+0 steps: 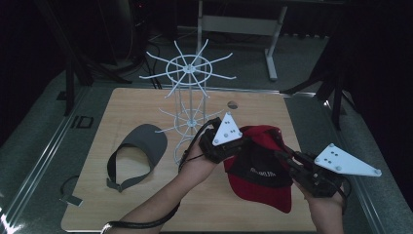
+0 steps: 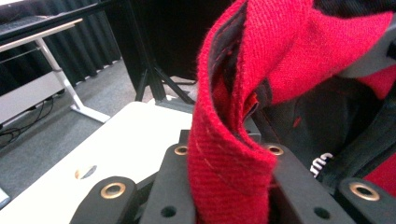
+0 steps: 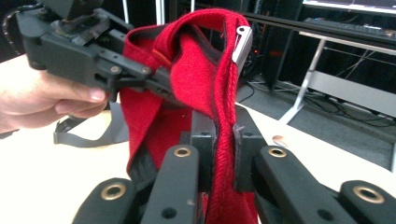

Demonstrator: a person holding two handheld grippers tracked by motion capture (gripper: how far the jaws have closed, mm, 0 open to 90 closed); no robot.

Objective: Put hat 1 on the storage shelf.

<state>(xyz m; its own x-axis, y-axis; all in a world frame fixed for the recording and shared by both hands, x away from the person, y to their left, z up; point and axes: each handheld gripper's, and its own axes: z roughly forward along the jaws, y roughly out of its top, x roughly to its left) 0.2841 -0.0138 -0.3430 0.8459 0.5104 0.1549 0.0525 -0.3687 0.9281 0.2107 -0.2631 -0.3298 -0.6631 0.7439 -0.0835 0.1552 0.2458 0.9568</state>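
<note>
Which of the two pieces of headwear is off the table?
The red cap: both grippers pinch its fabric and hold it up over the table. The grey visor lies flat on the wood, left of the white wire rack.

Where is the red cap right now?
In the high view the red cap is held above the table's right half, between the left gripper and right gripper, just right of the white wire rack.

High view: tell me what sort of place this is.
Probably a lab or studio set up for recording, not a shop or home. A wooden table top sits among dark curtains and stand legs, an adjustable desk frame stands behind, and a bare white wire display rack serves as a prop.
</note>
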